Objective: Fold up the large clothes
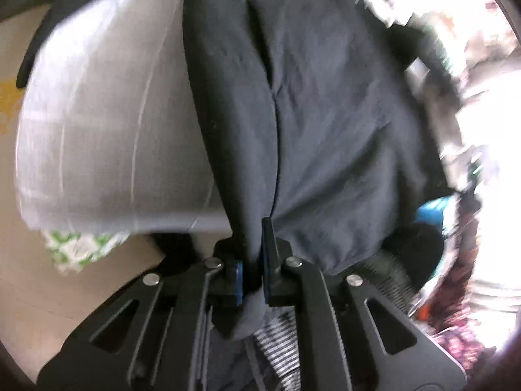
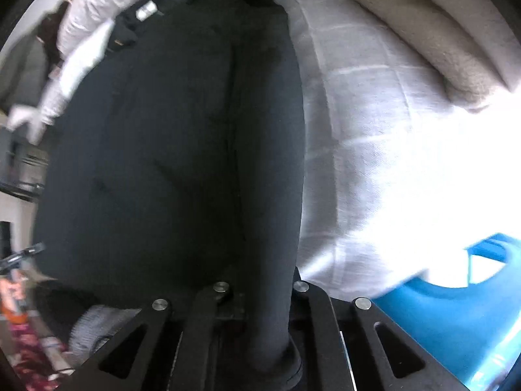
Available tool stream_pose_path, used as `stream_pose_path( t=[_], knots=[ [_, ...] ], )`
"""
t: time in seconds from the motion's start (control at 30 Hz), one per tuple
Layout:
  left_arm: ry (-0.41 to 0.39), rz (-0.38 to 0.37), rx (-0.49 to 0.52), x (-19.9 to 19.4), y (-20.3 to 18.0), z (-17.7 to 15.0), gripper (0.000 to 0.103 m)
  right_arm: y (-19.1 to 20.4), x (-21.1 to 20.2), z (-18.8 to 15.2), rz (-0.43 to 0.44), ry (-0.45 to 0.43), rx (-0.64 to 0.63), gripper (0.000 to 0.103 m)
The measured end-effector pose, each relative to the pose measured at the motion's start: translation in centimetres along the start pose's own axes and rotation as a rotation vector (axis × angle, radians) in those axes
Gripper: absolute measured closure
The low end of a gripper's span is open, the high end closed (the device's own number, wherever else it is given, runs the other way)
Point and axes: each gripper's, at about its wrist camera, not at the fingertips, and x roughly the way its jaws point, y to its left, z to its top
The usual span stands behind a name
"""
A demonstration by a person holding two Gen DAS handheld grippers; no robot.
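Observation:
A large dark navy garment (image 1: 325,114) hangs over a bed covered by a pale checked sheet (image 1: 107,130). My left gripper (image 1: 254,270) is shut on a bunched fold of it, and the cloth is pinched between the blue-padded fingers (image 1: 267,254). In the right wrist view the same dark garment (image 2: 169,163) fills the left and middle of the picture. A thick fold of it runs down between the arms of my right gripper (image 2: 260,296), which is shut on it. The cloth hides the right fingertips.
The checked sheet (image 2: 374,146) lies to the right, with a beige blanket (image 2: 439,32) behind it. A blue plastic object (image 2: 439,319) sits at the lower right. A green-and-white cloth (image 1: 78,247) lies under the bed edge, above the beige floor (image 1: 26,293). A white padded garment (image 2: 97,9) is at the upper left.

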Motion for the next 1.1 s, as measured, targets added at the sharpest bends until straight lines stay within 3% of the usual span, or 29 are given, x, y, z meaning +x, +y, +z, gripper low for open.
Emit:
stream_pose_path(
  t=[0.1, 0.13, 0.2, 0.27, 0.3, 0.33, 0.43, 0.57, 0.67, 0.8, 0.93, 1.0, 1.1],
  knots=[
    [0.177, 0.226, 0.077, 4.6, -0.6, -0.6, 0.080, 0.5, 3.7, -0.3, -0.094, 0.120, 0.012, 0.085],
    [0.188, 0.262, 0.095, 5.1, -0.9, -0.8, 0.079, 0.8, 4.4, -0.5, -0.109, 0.131, 0.017, 0.078],
    [0.140, 0.268, 0.114, 4.1, -1.6, -0.8, 0.072, 1.3, 4.5, -0.9, -0.117, 0.101, 0.011, 0.070],
    [0.031, 0.238, 0.090, 1.6, -2.0, -0.6, 0.050, 1.6, 3.4, -1.6, -0.111, 0.050, 0.009, 0.056],
    [-0.033, 0.238, 0.084, 0.2, -2.0, -0.4, 0.033, 1.5, 2.6, -1.8, -0.108, 0.024, 0.010, 0.052],
    [-0.114, 0.254, 0.085, -1.4, -2.5, 0.2, 0.029, 1.7, 1.7, -1.8, -0.104, -0.016, 0.012, 0.046],
    [-0.284, 0.302, 0.113, -4.2, -4.8, 1.8, 0.024, 1.3, -2.1, -1.2, -0.090, -0.143, 0.017, 0.036],
    [-0.425, 0.287, 0.152, -5.4, -7.7, 5.9, 0.020, 2.1, -5.0, 0.8, -0.064, -0.318, 0.024, 0.030],
    [-0.454, 0.226, 0.198, -3.4, -11.1, 7.8, 0.020, 1.0, -6.7, 3.9, -0.008, -0.431, 0.093, 0.027],
    [-0.432, 0.170, 0.230, -0.8, -13.1, 11.2, 0.020, -1.5, -8.4, 8.8, 0.063, -0.534, 0.215, 0.025],
    [-0.523, 0.259, 0.276, 2.1, -13.1, 13.2, 0.020, -2.0, -7.9, 14.0, 0.085, -0.593, 0.325, 0.025],
    [-0.531, 0.308, 0.279, 2.8, -13.2, 14.2, 0.020, -2.7, -6.8, 15.7, 0.105, -0.627, 0.376, 0.025],
    [-0.518, 0.324, 0.246, 3.3, -12.4, 15.6, 0.020, -4.1, -5.4, 16.3, 0.171, -0.645, 0.469, 0.025]
  ],
)
